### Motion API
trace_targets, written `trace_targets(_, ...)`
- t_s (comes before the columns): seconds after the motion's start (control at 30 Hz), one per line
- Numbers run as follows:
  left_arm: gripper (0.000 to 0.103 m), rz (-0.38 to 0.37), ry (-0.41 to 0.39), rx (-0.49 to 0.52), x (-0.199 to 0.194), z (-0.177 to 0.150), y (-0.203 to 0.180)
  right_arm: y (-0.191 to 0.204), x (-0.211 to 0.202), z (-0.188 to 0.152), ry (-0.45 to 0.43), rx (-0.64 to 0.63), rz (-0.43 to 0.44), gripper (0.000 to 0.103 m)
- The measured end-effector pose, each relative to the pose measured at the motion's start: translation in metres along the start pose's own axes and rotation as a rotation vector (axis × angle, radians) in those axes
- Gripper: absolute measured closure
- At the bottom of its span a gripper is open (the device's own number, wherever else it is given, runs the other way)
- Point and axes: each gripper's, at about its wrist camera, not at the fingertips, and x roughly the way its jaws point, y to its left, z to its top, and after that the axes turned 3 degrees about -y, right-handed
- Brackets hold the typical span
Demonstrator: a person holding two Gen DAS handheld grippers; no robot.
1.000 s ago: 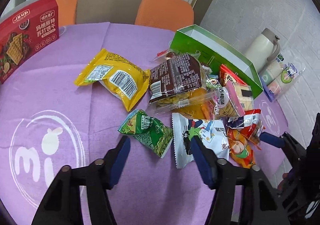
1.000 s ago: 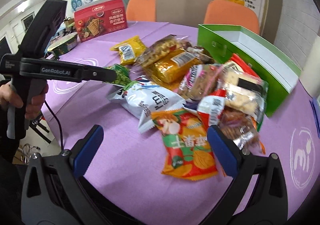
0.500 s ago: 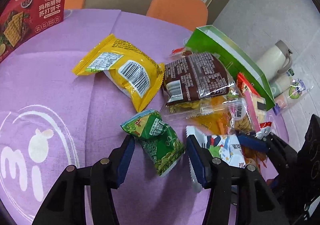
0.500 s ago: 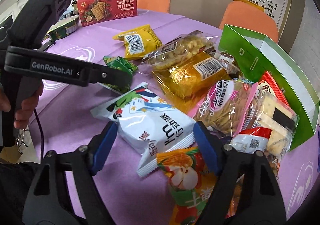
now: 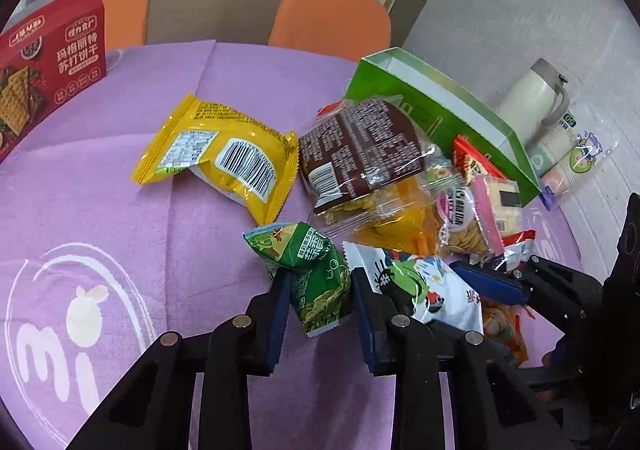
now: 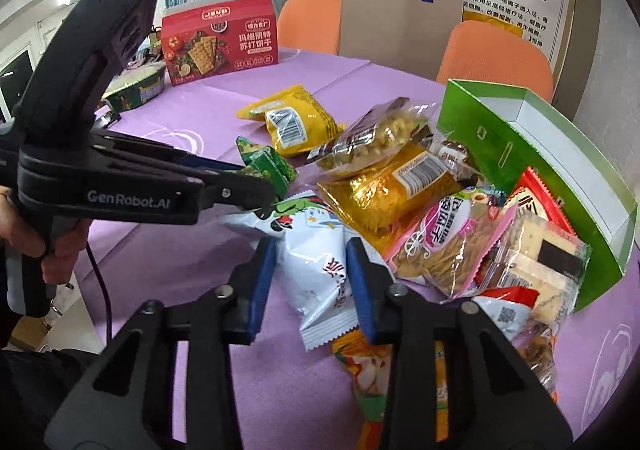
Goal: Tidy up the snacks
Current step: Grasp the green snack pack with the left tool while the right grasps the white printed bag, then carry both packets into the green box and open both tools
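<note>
The left tool is seen closing on a small green snack packet, with both blue pads pressed against its sides; the packet's upper end is lifted off the purple cloth of the bench. The right tool is closing as well, its pads narrowed around a white snack bag, which is pinched between them near its lower, crimped end. Under that bag an orange packet is partly covered. Beyond the green packet a yellow bag lies flat, and just to its right a brown-labelled clear bag rests on the heap of snacks. Behind the heap stands an open green box. At the far edge of the bench a red cracker box is set upright.
</note>
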Motion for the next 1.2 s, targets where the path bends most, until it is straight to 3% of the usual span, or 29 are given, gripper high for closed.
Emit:
trace_targets(0.13, 0.074, -0.039, -0.033, 0.001, -0.020, 0.004, -0.006, -0.009, -0.011, 0.002, -0.021, 0.052, 0.011, 0.071)
trace_targets(0.4, 0.074, -0.104, -0.136, 0.077, -0.063, 0.026, -0.040, -0.022, -0.064, 0.015, -0.173, 0.113, -0.014, 0.075)
trace_targets(0.63, 0.074, -0.178, -0.204, 0.148, -0.075, 0.058, -0.074, -0.063, -0.107, 0.028, -0.291, 0.167, -0.180, 0.078)
trace_targets(0.93, 0.074, -0.252, -0.174, 0.207, -0.028, 0.104, -0.130, -0.141, -0.104, 0.031, -0.285, 0.261, -0.386, 0.078)
trace_targets(1.2, 0.073, -0.267, -0.090, 0.184, 0.046, 0.138, -0.160, -0.191, -0.058, 0.021, -0.211, 0.295, -0.425, 0.078)
